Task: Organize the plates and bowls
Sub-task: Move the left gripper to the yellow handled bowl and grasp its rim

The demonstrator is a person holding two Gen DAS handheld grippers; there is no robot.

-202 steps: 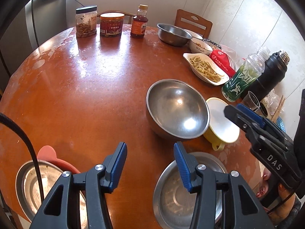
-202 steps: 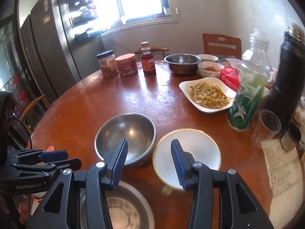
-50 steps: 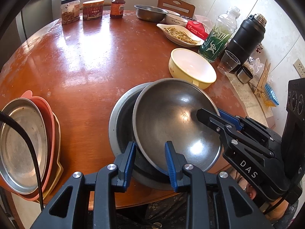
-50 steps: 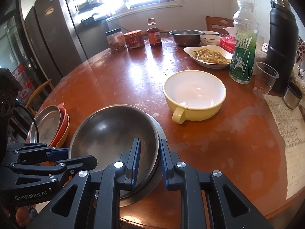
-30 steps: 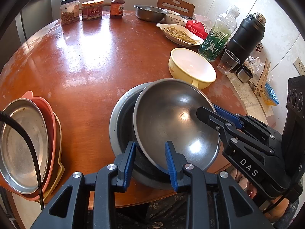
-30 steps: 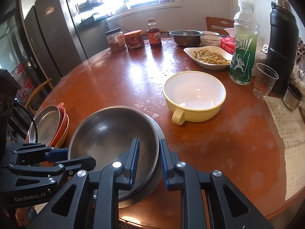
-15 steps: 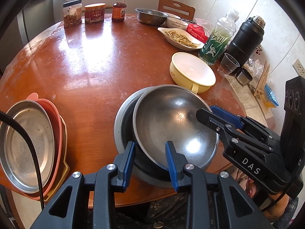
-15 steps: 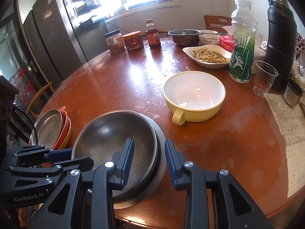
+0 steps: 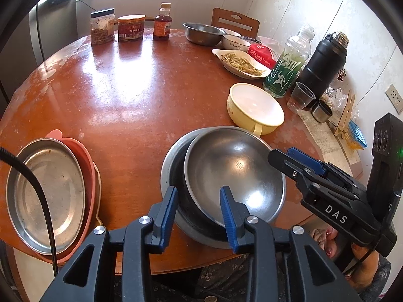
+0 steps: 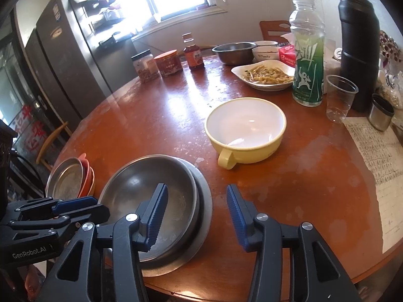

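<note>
Currently: steel bowl (image 9: pixel 234 173) nested in steel plate (image 9: pixel 167 168); left tongs (image 9: pixel 199 212) and right tongs (image 10: pixel 196 214) both opening, rim between, unpinched.

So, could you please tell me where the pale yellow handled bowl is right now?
In the right wrist view, the pale yellow handled bowl sits mid-table, just beyond the nested steel bowls.

Steel bowl (image 9: pixel 234 173) nests in another bowl (image 9: pixel 168 168), beside plate stack (image 9: pixel 45 191).
</note>
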